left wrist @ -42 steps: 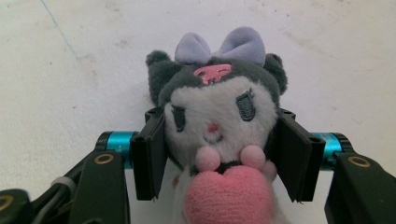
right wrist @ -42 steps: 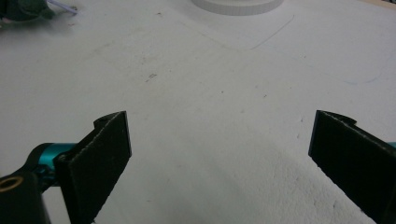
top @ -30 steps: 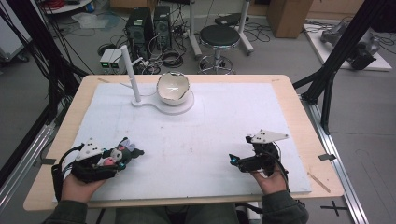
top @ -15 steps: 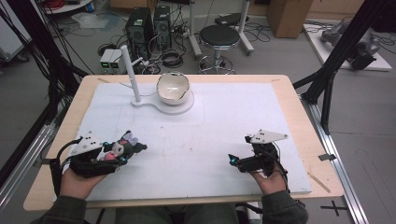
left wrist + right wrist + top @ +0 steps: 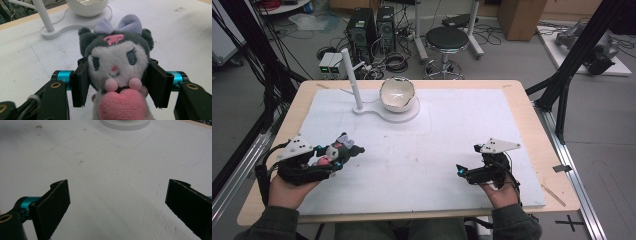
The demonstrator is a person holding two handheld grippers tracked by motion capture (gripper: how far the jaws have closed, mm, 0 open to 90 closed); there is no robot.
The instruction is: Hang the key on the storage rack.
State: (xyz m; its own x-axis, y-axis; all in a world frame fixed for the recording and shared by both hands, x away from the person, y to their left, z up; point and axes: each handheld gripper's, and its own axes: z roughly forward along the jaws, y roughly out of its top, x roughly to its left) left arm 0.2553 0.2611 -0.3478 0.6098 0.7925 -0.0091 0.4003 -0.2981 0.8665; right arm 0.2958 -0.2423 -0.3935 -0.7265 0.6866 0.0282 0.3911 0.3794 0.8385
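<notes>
1. Left gripper view: the plush toy [image 5: 115, 67] was seen clamped at the head between the two black pads [image 5: 82, 82] of the left gripper [image 5: 117, 85], which were pressed against its cheeks.
2. A lilac bow, a pink skull mark and a pink heart at the toy's chest were shown here, details that were blurred in the high view.
3. In the high view the toy [image 5: 334, 152] was held at the near left of the white mat [image 5: 437, 135], its head pointed toward the middle.
4. The right gripper [image 5: 117, 202] was seen with jaws spread wide and nothing between them, only bare mat.
5. The egg-shaped bowl [image 5: 397, 94] and white post [image 5: 352, 80] on one stand were shown whole from above, well apart from both grippers [image 5: 460, 171].
</notes>
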